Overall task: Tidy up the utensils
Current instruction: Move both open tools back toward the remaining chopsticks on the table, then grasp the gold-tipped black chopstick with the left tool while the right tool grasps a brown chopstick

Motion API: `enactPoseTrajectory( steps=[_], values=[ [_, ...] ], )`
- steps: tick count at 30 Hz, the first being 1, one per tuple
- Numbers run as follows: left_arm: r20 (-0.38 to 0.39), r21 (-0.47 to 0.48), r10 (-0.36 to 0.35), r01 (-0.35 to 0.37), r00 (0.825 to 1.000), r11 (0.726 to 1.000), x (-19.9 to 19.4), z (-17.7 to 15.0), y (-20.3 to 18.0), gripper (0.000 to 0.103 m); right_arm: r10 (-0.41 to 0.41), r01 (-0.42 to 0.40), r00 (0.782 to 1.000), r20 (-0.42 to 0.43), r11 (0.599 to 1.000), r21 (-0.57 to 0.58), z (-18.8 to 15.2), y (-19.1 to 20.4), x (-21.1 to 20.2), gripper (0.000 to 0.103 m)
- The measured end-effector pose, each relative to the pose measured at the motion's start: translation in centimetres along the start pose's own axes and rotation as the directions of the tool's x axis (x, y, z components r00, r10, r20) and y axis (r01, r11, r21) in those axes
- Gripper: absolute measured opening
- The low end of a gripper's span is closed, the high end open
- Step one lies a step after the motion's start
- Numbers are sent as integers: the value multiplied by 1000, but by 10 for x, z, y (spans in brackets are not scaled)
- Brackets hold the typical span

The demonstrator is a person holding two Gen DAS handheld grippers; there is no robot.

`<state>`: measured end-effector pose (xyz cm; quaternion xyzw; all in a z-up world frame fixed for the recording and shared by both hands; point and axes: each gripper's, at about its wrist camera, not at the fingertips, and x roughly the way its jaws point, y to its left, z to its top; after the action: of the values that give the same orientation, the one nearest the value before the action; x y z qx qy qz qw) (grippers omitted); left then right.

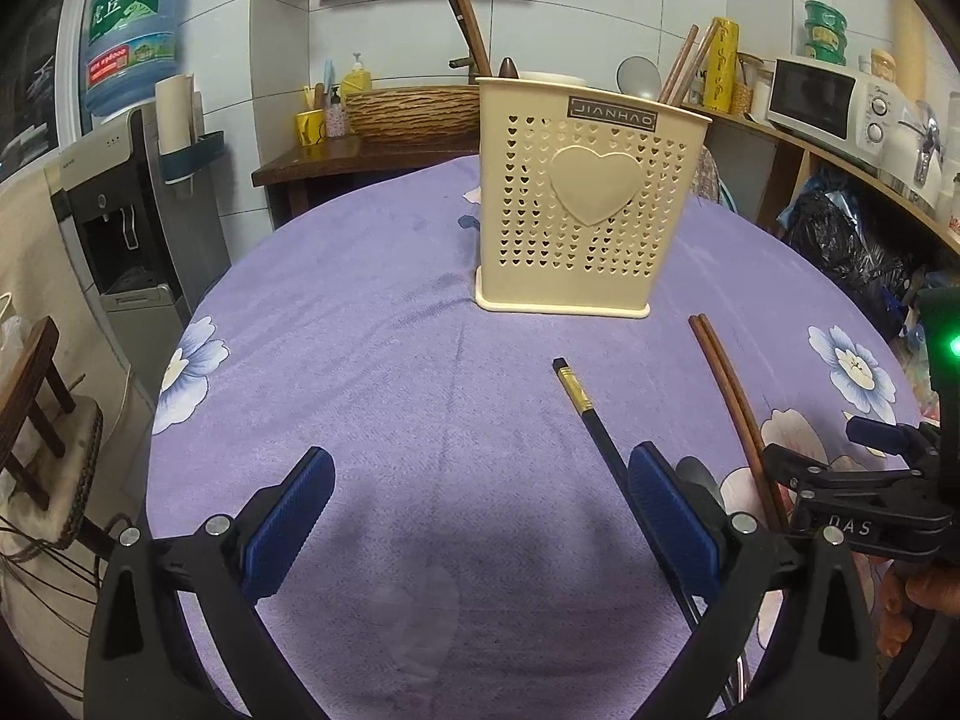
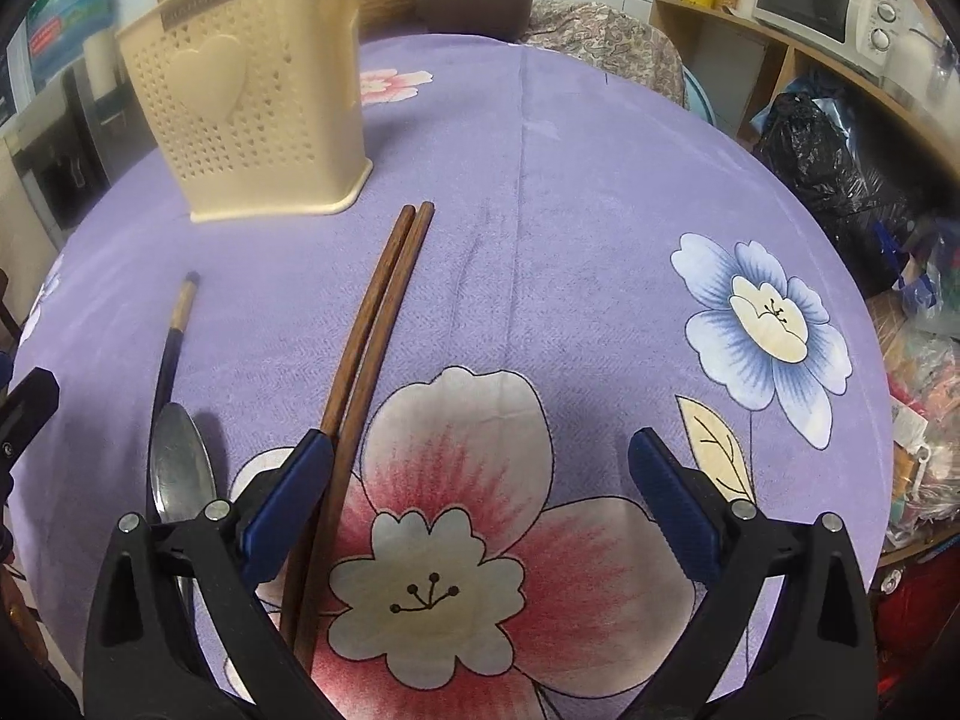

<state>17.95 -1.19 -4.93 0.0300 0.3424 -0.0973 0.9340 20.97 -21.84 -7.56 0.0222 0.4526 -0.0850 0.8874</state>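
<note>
A cream perforated utensil holder (image 1: 585, 198) with a heart on its front stands on the purple flowered tablecloth (image 1: 390, 360); it also shows in the right wrist view (image 2: 252, 102). Chopsticks and a spoon stick out of its top. A pair of brown wooden chopsticks (image 2: 366, 348) lies on the cloth, also in the left wrist view (image 1: 729, 396). A black chopstick with a gold band (image 1: 585, 408) and a metal spoon (image 2: 180, 468) lie to their left. My left gripper (image 1: 480, 516) is open and empty. My right gripper (image 2: 480, 498) is open, its left finger (image 2: 288, 498) beside the brown chopsticks.
A dark wooden side table (image 1: 360, 156) with a woven basket (image 1: 414, 111) stands behind the table. A water dispenser (image 1: 120, 210) is at the left. Shelves with a microwave (image 1: 822, 102) and black bags (image 2: 834, 174) are at the right. A wooden stool (image 1: 42, 420) is at the near left.
</note>
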Motion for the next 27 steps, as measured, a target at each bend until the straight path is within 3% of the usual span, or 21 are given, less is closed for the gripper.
enactPoseTrajectory(
  steps=[3, 5, 8, 10, 17, 21, 27],
  values=[
    [-8, 2, -3, 3, 1000, 1000, 1, 0, 1, 98, -12, 12, 1000, -1, 1000, 5, 1, -8, -1, 97],
    [-13, -5, -11, 11, 1000, 1000, 1, 0, 3, 98, -89, 88, 996, 10, 996, 22, 3, -21, -5, 89],
    [-37, -12, -24, 23, 999, 1000, 6, 3, 2, 97, 5, -7, 1000, 20, 997, 79, 5, -36, -11, 87],
    [-50, -14, -36, 36, 998, 999, 9, 6, 1, 93, 17, -21, 999, 51, 997, 79, 7, -36, -17, 87],
    [-134, -8, -153, 153, 979, 988, 30, 18, -19, 61, 65, -74, 995, 82, 990, 119, 6, -31, -18, 85],
    [-183, -7, -157, 159, 970, 987, 49, 19, -31, 46, 75, -84, 994, 86, 990, 112, 3, -27, -18, 84],
    [-202, 5, -143, 147, 969, 989, 60, 20, -41, 33, 66, -79, 993, 102, 990, 119, 1, -29, -21, 84]
  ],
)
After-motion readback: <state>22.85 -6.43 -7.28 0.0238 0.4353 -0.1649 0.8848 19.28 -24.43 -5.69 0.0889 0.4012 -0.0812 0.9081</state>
